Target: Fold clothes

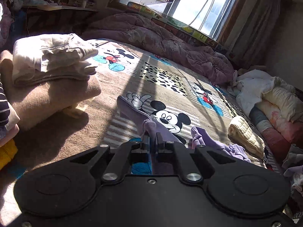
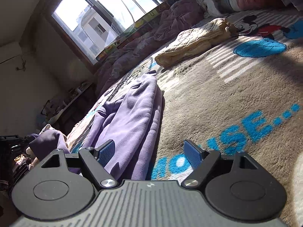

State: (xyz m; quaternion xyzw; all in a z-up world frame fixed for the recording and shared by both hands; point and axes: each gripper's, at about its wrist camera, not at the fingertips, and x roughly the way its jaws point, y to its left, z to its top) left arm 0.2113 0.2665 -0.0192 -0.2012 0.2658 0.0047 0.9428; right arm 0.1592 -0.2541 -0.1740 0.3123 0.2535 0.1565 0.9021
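A lavender garment [image 1: 140, 117] lies on the cartoon-mouse blanket [image 1: 162, 79]. My left gripper [image 1: 152, 137] is shut on a bunched fold of it, lifting the cloth a little. More of the same purple cloth [image 1: 210, 141] trails off to the right. In the right wrist view the lavender garment [image 2: 130, 117] lies in long folds across the blanket [image 2: 217, 98]. My right gripper [image 2: 150, 154] is open just above the blanket, its left pad [image 2: 107, 151] over the garment's near edge and its right pad [image 2: 192, 154] over bare blanket. Nothing is between the pads.
A stack of folded cream and tan clothes [image 1: 51, 70] sits at the left. A rolled cream quilted piece [image 1: 246, 134] [image 2: 197, 41] lies to the right. A rumpled mauve duvet [image 1: 162, 39] runs along the window side. A heap of bedding [image 1: 272, 102] is at far right.
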